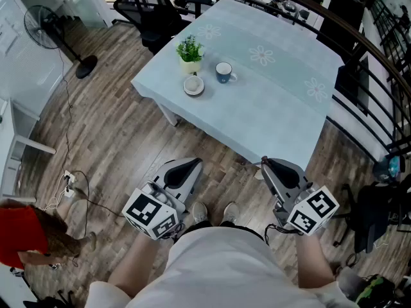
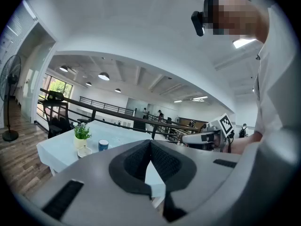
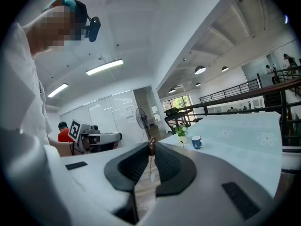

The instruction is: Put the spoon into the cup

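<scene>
A blue cup (image 1: 223, 72) stands on the pale blue table (image 1: 282, 108), far ahead of both grippers. The right gripper view shows the cup (image 3: 195, 141) small and distant. My right gripper (image 1: 265, 163) (image 3: 152, 147) is shut on a thin spoon (image 3: 151, 175) with a brown handle end. The spoon hangs down between the pads. My left gripper (image 1: 191, 163) (image 2: 150, 141) is shut with nothing in it. Both grippers hover over the wooden floor, short of the table's near edge.
A small potted plant (image 1: 190, 52) and a white bowl (image 1: 193, 85) stand beside the cup. Black chairs (image 1: 151, 11) sit at the table's far side and a railing (image 1: 379, 63) runs along the right. A standing fan (image 1: 46, 27) and a person in red (image 1: 26, 236) are at the left.
</scene>
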`<state>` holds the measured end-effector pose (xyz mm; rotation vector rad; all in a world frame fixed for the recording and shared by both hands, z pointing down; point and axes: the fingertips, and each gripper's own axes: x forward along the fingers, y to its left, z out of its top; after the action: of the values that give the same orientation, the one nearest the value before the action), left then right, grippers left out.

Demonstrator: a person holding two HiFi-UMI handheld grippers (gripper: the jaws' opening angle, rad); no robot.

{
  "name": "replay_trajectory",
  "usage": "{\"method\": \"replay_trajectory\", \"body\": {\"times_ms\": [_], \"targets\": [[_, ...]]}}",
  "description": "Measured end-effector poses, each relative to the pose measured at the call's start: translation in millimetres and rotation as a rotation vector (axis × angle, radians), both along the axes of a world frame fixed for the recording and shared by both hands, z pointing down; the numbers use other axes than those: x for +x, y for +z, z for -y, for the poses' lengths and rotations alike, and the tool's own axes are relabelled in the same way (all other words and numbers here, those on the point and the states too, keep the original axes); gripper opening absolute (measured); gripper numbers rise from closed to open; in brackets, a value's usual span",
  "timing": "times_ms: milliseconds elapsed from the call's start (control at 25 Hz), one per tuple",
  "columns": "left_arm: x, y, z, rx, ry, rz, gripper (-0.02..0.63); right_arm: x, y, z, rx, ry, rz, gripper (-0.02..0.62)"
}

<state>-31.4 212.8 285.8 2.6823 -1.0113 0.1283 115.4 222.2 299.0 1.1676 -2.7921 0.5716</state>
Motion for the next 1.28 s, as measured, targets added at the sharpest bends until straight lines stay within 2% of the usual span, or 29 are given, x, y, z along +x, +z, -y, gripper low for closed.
{"method": "replay_trajectory", "body": {"times_ms": [400,1280], "targets": [[5,8,-2,-0.004,-0.013,0.003,0.021,3,6,2,-0.01,-0.009,0.027,0.055],[39,14,-10,0.003,-0.087,0.021,0.021,55,19,1,-0.025,-0.039,0.062,0.055]]}}
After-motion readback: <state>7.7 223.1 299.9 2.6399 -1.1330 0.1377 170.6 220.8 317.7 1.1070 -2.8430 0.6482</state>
